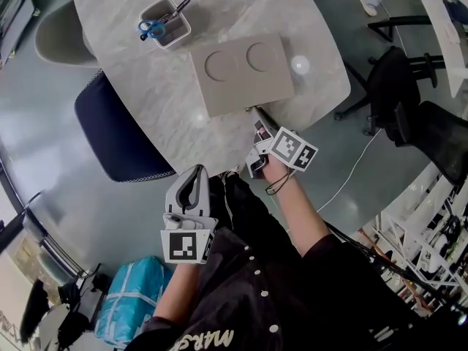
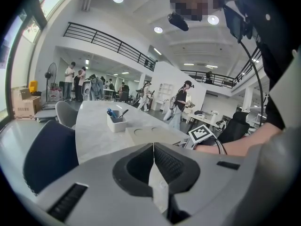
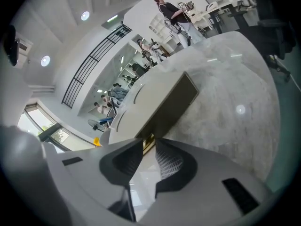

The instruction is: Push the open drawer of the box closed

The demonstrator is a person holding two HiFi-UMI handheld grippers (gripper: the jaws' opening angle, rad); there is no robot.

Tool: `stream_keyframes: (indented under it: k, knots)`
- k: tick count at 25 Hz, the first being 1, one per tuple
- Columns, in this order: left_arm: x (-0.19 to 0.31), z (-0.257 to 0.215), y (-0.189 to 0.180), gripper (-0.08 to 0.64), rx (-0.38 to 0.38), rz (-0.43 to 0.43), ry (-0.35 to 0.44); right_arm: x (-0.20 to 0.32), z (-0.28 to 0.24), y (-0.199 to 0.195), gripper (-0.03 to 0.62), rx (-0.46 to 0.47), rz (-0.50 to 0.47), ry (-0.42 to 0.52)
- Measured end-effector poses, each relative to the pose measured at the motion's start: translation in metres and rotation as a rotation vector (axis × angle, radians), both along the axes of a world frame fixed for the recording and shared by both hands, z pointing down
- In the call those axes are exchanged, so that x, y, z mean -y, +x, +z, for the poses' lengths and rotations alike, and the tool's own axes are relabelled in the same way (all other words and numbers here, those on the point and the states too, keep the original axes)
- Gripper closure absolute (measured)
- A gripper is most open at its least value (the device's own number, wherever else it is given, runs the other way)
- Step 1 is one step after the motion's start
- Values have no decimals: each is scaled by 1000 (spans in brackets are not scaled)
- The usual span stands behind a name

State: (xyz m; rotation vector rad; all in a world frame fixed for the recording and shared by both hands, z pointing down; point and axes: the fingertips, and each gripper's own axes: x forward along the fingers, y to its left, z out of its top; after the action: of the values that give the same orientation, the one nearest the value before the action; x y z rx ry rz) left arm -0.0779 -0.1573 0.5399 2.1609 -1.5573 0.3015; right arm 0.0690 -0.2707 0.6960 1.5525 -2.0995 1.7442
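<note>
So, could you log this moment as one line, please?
right hand-held gripper: at box near edge, jaws slightly apart | left hand-held gripper: shut, empty, back from table | drawer: state unclear

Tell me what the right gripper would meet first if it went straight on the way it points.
The dark near side of the box. The right gripper points straight at it and its tips look almost against it, though depth is hard to judge.

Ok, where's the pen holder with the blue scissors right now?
In the head view, the pen holder stands on the marble table, toward its far left side, just beyond the far-left corner of the beige box.
</note>
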Motion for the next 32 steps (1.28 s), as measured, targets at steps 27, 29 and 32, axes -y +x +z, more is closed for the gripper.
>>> stream_keyframes:
  k: [27,29,32]
  knots:
    - [28,-69,2,543,-12,38,141,-11,-141,1,594,-363,-364,405]
    - [29,-78,0,543,-19,40,157,-16,-166,-4,595,-385,-396,469]
    - [31,-94,1,543,-34,58,195,-23,-198,-9,594,-406,-427,546]
